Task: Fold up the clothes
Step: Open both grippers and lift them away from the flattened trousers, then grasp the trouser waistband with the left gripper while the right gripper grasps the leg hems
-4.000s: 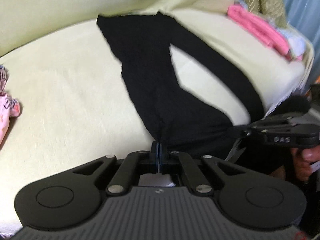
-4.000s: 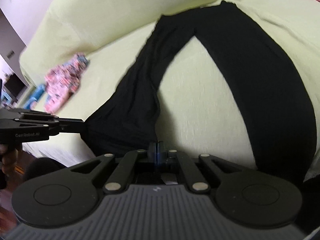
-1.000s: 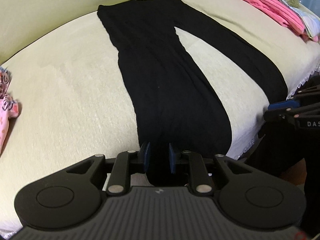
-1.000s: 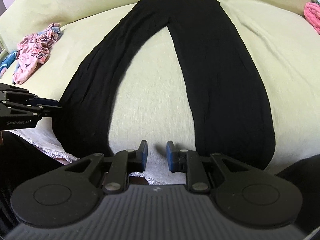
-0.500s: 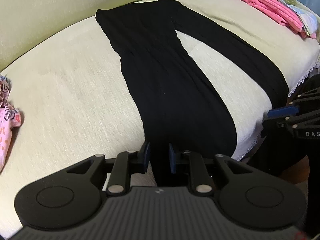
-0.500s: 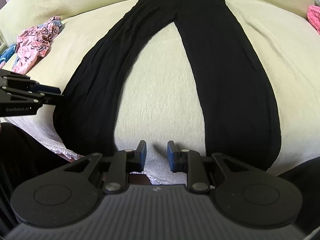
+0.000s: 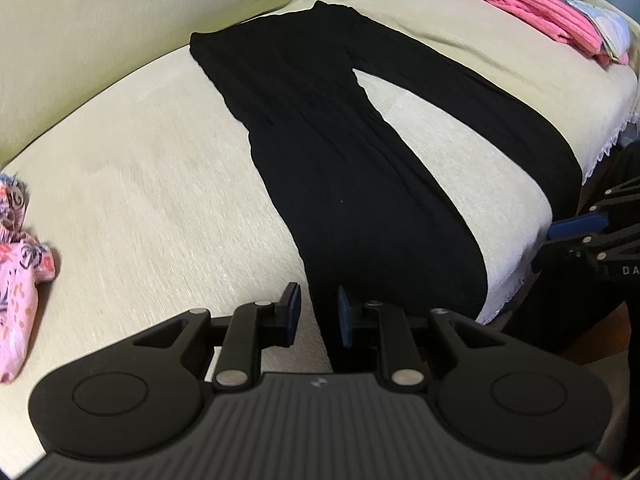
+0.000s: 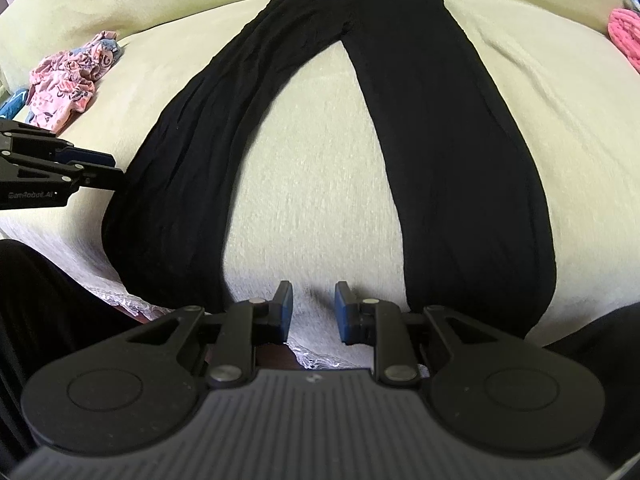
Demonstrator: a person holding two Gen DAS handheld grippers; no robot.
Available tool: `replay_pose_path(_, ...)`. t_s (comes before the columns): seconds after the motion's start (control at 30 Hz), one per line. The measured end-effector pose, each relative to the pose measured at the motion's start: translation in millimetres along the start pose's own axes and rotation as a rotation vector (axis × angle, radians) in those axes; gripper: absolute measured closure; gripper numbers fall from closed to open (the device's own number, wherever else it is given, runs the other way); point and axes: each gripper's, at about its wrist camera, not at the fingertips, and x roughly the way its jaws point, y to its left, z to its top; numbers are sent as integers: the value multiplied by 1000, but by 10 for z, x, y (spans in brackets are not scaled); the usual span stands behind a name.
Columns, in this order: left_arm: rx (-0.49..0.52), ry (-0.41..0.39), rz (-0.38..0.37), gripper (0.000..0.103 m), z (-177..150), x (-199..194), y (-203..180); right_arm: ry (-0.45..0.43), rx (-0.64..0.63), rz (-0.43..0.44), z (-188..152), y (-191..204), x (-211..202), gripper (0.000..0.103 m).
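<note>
Black trousers (image 7: 360,168) lie flat on the pale yellow sofa seat (image 7: 140,184), waistband at the back, legs spread in a V toward the front edge; they also show in the right wrist view (image 8: 452,152). My left gripper (image 7: 318,312) is open, its jaws either side of the left edge of the left leg's hem. My right gripper (image 8: 313,310) is open and empty over bare cushion between the two legs. The left gripper also shows in the right wrist view (image 8: 92,170), and the right one in the left wrist view (image 7: 580,232).
A pink patterned garment (image 8: 68,80) lies crumpled on the left of the seat (image 8: 312,184); it also shows in the left wrist view (image 7: 20,288). A folded pink garment (image 7: 528,16) and other cloth lie stacked at the far right. The lace-trimmed front edge (image 7: 504,300) is near.
Four seconds ago both grippers were shut on the trouser hems, pulling them; they have since opened and let go. In the last second both shifted slightly, the trousers lying still.
</note>
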Motion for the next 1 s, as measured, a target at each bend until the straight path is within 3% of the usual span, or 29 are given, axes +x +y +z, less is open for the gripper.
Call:
replay_pose_path(0.1, 51, -5, 12, 79, 45, -35, 29, -20, -3, 14, 12, 13, -75, 76)
replay_pose_path(0.3, 158, -35, 23, 78, 233, -60, 294, -94, -72, 49, 128, 297, -202, 73)
replay_pose_path(0.6, 393, -133, 26, 77, 802, 504, 982, -231, -158, 9, 654, 631, 272, 73)
replay_pose_path(0.7, 340, -137, -10, 77, 1124, 797, 1331, -271, -194, 4, 783, 722, 354, 73)
replay_pose_path(0.8, 176, -154, -96, 76, 1500, 1053, 1705, -334, -255, -22, 854, 833, 422, 73)
replay_pose_path(0.9, 49, -190, -107, 68, 1868, 1345, 1998, -362, -280, -25, 864, 878, 481, 73)
replay_pose_path(1.0, -80, -213, -131, 67, 2161, 1612, 2212, -369, -275, -26, 798, 892, 472, 73)
